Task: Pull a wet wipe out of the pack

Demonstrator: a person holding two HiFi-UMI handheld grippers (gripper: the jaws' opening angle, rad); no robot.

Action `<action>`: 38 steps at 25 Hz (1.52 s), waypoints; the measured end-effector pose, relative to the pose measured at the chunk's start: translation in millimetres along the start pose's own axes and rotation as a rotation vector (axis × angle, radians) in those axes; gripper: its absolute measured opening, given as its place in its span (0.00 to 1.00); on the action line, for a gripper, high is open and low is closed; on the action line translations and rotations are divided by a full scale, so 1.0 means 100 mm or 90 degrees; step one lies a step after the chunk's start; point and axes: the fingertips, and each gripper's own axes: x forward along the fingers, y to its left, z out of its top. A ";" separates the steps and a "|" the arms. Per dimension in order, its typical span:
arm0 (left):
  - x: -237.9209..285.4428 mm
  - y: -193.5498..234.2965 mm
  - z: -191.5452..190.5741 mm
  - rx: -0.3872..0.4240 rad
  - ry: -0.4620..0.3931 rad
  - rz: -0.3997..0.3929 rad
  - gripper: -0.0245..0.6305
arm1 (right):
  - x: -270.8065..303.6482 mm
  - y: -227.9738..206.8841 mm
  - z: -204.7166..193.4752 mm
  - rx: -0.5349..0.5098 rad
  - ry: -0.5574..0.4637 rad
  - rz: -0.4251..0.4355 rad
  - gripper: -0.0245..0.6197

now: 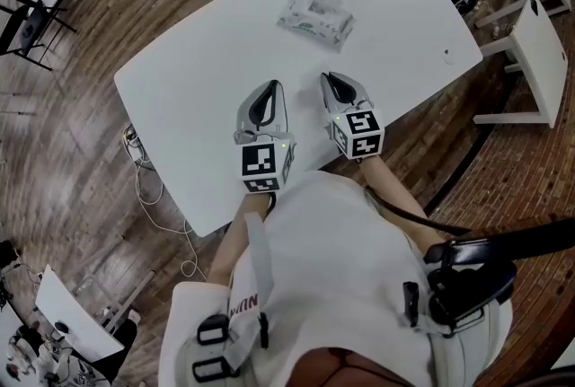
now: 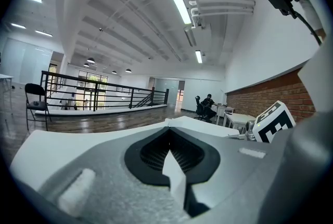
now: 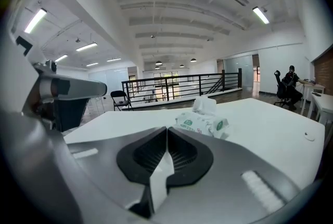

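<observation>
A white wet-wipe pack (image 1: 315,19) with green print lies on the far half of the white table (image 1: 189,98), with a wipe tuft standing up from its top. In the right gripper view the pack (image 3: 202,122) sits ahead of the jaws, a little right of centre. My left gripper (image 1: 268,94) and right gripper (image 1: 336,85) rest side by side near the table's near edge, both well short of the pack. Both are shut with nothing between the jaws. The left gripper view looks level across the table and does not show the pack.
A small dark speck (image 1: 448,54) lies near the table's right end. White cables (image 1: 148,188) trail on the wooden floor at the left. Another white table (image 1: 537,44) stands to the right. A seated person (image 3: 287,88) is far off in the room.
</observation>
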 end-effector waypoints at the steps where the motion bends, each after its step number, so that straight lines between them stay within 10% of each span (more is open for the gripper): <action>1: 0.00 0.00 0.00 0.001 0.000 0.000 0.04 | 0.00 0.01 -0.04 0.000 0.006 0.002 0.05; 38: 0.02 0.01 0.01 0.005 0.002 -0.001 0.04 | 0.17 0.06 -0.89 0.012 0.216 0.061 0.20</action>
